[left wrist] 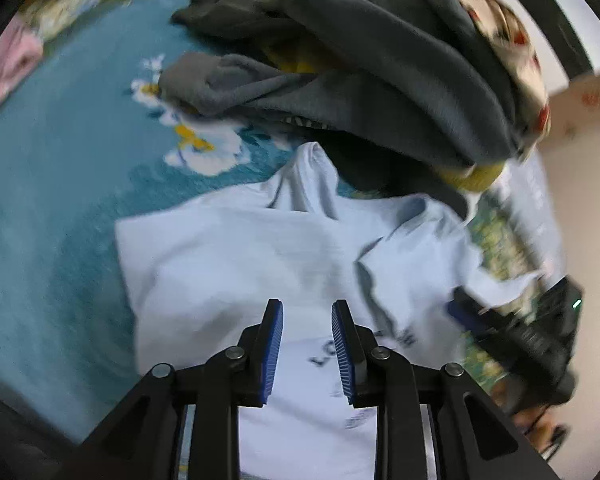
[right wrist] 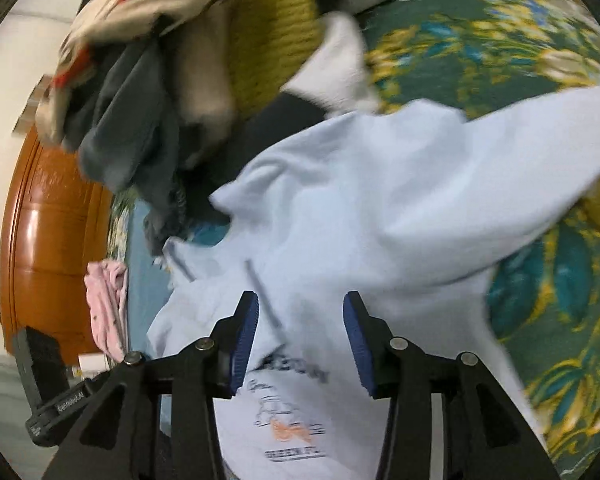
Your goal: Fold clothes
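Now, shirt (left wrist: 260,264): lies flat under both your claws, body running away from you.
Left claw (left wrist: 307,344): jaws apart, empty.
Right claw (right wrist: 300,336): jaws apart, empty, nearer the loose sleeve (right wrist: 480,152).

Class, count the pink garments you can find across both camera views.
1. A single pink garment lies at the bed's edge beside the wooden door; the left view shows it at its far left. The clothes pile may hide more.
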The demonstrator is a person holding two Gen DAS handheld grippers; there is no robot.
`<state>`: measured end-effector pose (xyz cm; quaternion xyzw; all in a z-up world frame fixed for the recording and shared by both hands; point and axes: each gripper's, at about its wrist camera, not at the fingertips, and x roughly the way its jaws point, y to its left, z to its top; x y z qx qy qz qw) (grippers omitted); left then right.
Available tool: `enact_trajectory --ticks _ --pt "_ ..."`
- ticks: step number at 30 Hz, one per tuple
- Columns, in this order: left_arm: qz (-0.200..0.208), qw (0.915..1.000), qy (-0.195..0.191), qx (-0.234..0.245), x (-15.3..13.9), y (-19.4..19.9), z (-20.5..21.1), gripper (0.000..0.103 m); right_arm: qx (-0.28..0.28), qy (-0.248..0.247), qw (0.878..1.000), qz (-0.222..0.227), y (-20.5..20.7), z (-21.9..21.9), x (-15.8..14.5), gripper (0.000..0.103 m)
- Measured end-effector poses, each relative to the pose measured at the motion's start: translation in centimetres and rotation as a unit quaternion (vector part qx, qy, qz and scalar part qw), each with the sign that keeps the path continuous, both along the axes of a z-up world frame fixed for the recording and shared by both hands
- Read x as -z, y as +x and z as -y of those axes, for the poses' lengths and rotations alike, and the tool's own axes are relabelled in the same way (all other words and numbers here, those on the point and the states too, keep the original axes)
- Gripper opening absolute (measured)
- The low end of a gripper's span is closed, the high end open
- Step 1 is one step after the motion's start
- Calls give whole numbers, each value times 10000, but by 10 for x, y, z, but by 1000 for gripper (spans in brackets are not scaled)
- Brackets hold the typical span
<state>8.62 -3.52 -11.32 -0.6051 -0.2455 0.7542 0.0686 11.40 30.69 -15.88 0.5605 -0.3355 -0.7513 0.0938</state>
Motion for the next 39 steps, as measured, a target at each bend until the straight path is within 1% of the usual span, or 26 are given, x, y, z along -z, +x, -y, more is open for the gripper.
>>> enact_trajectory --ticks 2,4,5,6,7,8,10,11,12,13,14,16,17,18,20,21,23,25,27,28,29,30,32,34,37,39 --pt "22 9996 91 -258 1 5 8 29 -435 310 9985 -150 -3 21 -10 49" --pt "2 9993 -203 -324 2 12 17 29 -1007 806 9909 -387 -5 50 -21 50" --pt "-25 9987 -463 -230 2 18 21 29 -1284 980 9857 -489 -5 63 -24 51" --pt "-9 9971 -735 -172 3 24 27 29 -1639 1195 9774 -603 -5 79 -27 53" --pt "20 9962 -849 -194 6 30 31 30 -2050 1521 9643 -711 -6 100 -27 55" --pt "57 9953 -943 -221 9 36 35 30 -2277 1730 9551 -772 -6 113 -26 56" --pt "232 9951 -893 -346 17 49 48 30 -2774 2265 9290 -929 -7 140 -22 56" --pt "344 9949 -836 -441 22 54 54 30 -2926 2491 9188 -908 -9 149 -18 55" --pt "417 9951 -697 -557 25 58 60 30 -3030 2765 9082 -828 -11 156 -12 55" --pt "400 9954 -589 -642 24 59 64 30 -3020 2900 9050 -757 -10 155 -10 55" --pt "381 9955 -497 -718 23 60 68 30 -2970 2929 9062 -691 -11 154 -9 55" --pt "337 9954 -499 -751 20 62 73 31 -2790 2847 9157 -502 -15 147 -4 47" --pt "359 9954 -483 -747 22 62 73 31 -2730 2867 9174 -416 -16 144 -2 30" --pt "417 9954 -444 -746 25 63 73 31 -2668 2882 9190 -335 -17 140 0 15" --pt "480 9951 -328 -799 30 63 75 31 -2517 2769 9269 -287 -19 132 -4 8" --pt "469 9950 -261 -840 30 64 78 31 -2395 2644 9338 -276 -19 126 -8 6" --pt "401 9949 -69 -918 30 66 83 32 -2117 2288 9494 -375 -19 109 -31 5" --pt "371 9948 99 -941 32 65 86 34 -1944 1942 9599 -559 -17 95 -56 5" --pt "348 9943 269 -970 33 65 89 41 -1691 1675 9676 -840 -17 73 -84 5" --pt "334 9939 351 -991 32 65 91 47 -1565 1547 9706 -974 -17 63 -98 5" --pt "317 9935 424 -1011 32 64 92 50 -1452 1535 9722 -1013 -18 51 -104 5" --pt "286 9932 445 -1034 32 62 93 51 -1318 1584 9733 -1010 -20 40 -105 5" --pt "254 9930 449 -1065 34 55 92 53 -1009 1955 9725 -768 -31 16 -89 5" --pt "252 9941 339 -1003 38 43 89 53 -766 2100 9744 -230 -44 2 -56 5" --pt "284 9948 285 -933 46 27 83 53 -809 2090 9746 25 -45 0 -32 5" --pt "319 9950 211 -923 55 15 81 53 -819 2059 9751 -66 -46 6 -28 5"
